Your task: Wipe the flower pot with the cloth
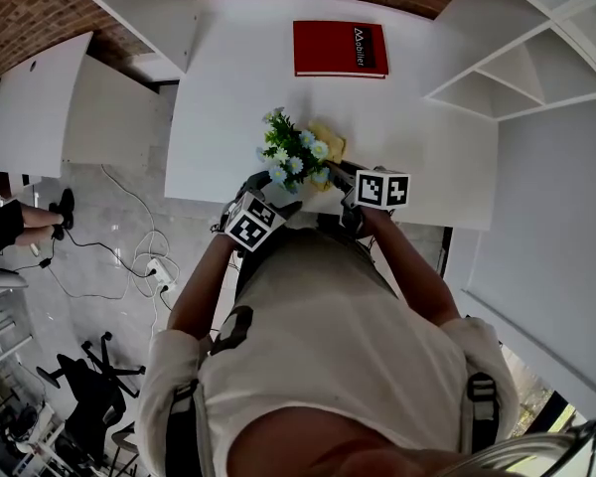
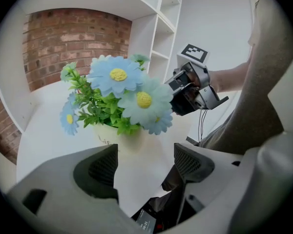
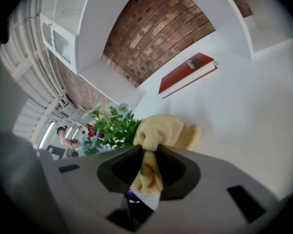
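Right claw (image 3: 149, 150) is pinching the yellow cloth (image 3: 163, 129), with a wad bunched ahead of its jaws and a tail hanging back between them. Left claw (image 2: 146, 156) is spread wide with nothing in it, its jaws aimed at the pot (image 2: 113, 136). That pot stands on the white table (image 1: 219, 78) toward the near edge, just ahead of both claws, under blue flowers (image 2: 119, 89).

Risks, as I judge them:
- The pot looks light and top-heavy, so a wipe from the right with it unbraced could slide or tip it.
- The cloth may snag the flowers instead of reaching the pot wall.
- The left jaws closing too high would crush stems
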{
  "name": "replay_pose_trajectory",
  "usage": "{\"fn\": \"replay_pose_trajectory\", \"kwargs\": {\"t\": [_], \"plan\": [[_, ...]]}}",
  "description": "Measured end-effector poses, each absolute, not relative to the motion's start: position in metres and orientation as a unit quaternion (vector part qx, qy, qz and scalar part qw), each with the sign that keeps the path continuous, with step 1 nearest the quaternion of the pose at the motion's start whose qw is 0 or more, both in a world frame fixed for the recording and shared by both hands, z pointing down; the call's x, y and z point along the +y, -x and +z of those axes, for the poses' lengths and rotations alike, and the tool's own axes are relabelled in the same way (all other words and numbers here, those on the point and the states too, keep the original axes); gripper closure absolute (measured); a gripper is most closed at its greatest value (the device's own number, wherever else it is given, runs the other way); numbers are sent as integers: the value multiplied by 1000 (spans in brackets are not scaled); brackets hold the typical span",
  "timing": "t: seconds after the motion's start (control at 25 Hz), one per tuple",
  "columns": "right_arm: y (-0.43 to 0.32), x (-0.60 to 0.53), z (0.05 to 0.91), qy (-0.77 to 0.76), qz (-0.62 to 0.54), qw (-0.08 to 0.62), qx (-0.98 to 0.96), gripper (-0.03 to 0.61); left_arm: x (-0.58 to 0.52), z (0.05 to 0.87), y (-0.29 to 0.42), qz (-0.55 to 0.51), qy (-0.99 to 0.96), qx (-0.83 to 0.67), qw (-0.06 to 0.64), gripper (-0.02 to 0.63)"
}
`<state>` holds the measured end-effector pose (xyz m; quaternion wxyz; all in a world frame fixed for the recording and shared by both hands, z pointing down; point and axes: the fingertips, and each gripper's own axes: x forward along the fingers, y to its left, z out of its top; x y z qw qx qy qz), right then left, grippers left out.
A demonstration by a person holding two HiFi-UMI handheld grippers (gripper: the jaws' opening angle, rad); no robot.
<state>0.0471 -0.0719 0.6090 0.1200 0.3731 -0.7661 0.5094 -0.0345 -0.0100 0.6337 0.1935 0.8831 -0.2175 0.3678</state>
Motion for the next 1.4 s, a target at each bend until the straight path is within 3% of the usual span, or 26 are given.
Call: {"fn": "replay_pose_trajectory", "kwargs": {"t": [0.24, 0.48, 0.68, 0.8, 1.04, 1.4], "plan": [[-52, -52, 649, -392, 529, 177, -731, 482, -19, 623, 31, 357, -885, -204, 219, 247], [-53, -49, 637, -423, 550, 140, -706, 483, -12, 620, 17, 352, -888, -194, 224, 247], [-63, -62, 589, -442, 548, 66, -707, 483, -1, 625, 0, 350, -896, -163, 220, 247], [-57, -67, 577, -440, 550, 43, -709, 482, -3, 631, 8, 366, -895, -167, 195, 247], [-65, -70, 608, -453, 557, 75, -691, 482, -56, 633, 62, 396, -881, -222, 130, 245], [-75, -67, 649, -467, 558, 125, -675, 482, -76, 635, 37, 414, -887, -192, 68, 249]]}}
